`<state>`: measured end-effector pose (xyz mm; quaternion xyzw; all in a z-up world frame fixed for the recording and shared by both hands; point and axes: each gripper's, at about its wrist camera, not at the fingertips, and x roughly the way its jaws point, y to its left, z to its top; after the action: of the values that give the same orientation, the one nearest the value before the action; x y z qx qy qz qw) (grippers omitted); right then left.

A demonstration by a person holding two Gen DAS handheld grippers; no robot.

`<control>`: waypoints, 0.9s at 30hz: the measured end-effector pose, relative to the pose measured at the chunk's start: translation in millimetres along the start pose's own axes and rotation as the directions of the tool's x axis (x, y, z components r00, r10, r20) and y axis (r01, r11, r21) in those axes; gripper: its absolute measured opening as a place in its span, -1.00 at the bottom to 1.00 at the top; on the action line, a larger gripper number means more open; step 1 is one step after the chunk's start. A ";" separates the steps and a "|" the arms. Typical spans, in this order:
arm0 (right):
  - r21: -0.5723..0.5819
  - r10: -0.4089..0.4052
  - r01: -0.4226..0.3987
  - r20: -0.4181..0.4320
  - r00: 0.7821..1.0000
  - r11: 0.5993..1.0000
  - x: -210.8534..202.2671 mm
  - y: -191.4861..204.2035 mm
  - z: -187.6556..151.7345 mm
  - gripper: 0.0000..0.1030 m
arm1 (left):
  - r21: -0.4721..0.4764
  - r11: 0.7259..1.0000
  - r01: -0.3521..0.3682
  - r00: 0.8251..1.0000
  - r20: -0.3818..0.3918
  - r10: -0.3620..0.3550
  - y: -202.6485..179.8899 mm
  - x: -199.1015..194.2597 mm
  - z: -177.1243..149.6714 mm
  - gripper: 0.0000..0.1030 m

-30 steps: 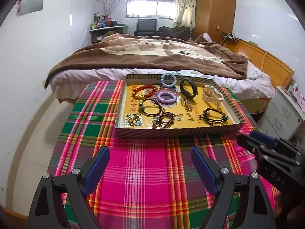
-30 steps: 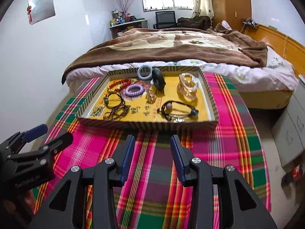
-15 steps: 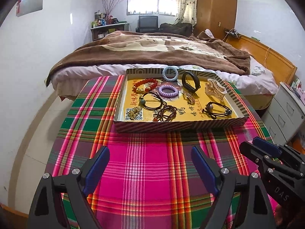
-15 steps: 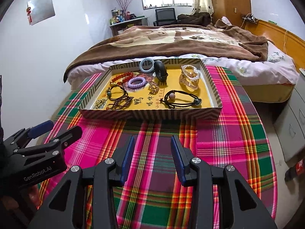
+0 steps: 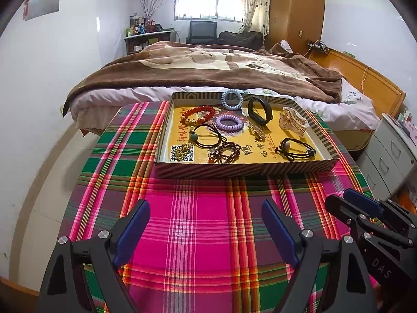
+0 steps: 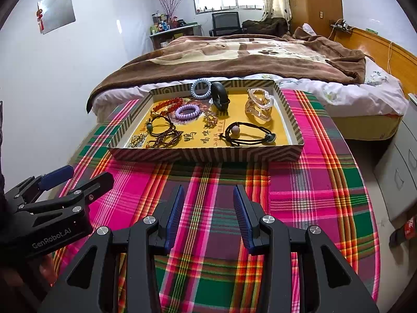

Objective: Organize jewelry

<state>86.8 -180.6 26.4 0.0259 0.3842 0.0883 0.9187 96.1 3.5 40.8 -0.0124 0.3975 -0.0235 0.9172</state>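
A striped cardboard tray (image 5: 234, 169) (image 6: 203, 154) with a yellow floor sits at the far side of the plaid table. It holds a red bead bracelet (image 5: 198, 113), a purple coil hair tie (image 5: 229, 122), a blue coil tie (image 5: 232, 99), a black band (image 5: 259, 110), a clear hair claw (image 5: 293, 121) (image 6: 259, 104), black cord ties (image 5: 295, 148) (image 6: 247, 134), dark bead strands (image 5: 226, 152) and a gold chain (image 5: 182, 150). My left gripper (image 5: 206, 224) is wide open and empty above the cloth. My right gripper (image 6: 208, 208) is partly open and empty, well short of the tray.
The round table wears a pink, green and orange plaid cloth (image 5: 198, 221). A bed with a brown blanket (image 5: 208, 67) stands just behind it. Grey drawers (image 5: 391, 156) stand at the right. A wardrobe and a desk are at the far wall.
Both grippers have pulled back and risen from the tray, which now sits farther off in both views. Neither jaw opening has changed.
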 end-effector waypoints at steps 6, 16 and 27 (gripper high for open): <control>0.000 -0.001 0.001 -0.002 1.000 1.000 0.2 0.2 -0.1 -0.22 | 0.007 1.000 0.002 1.000 0.002 -0.002 -1.8 -1.0 -0.4 0.69; 0.003 -0.003 0.003 -0.002 1.000 1.000 0.2 -0.1 -0.1 -0.22 | 0.009 1.000 -0.011 1.000 0.000 0.011 -2.9 0.2 -0.9 0.69; 0.006 -0.005 0.005 -0.004 1.000 1.000 -0.3 -1.5 -1.1 -0.22 | 0.023 1.000 -0.017 1.000 -0.006 0.017 -7.1 2.1 -0.6 0.69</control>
<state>86.1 -182.1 25.7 0.0274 0.3862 0.0849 0.9181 96.8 -3.7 39.1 0.0016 0.3999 -0.0202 0.9163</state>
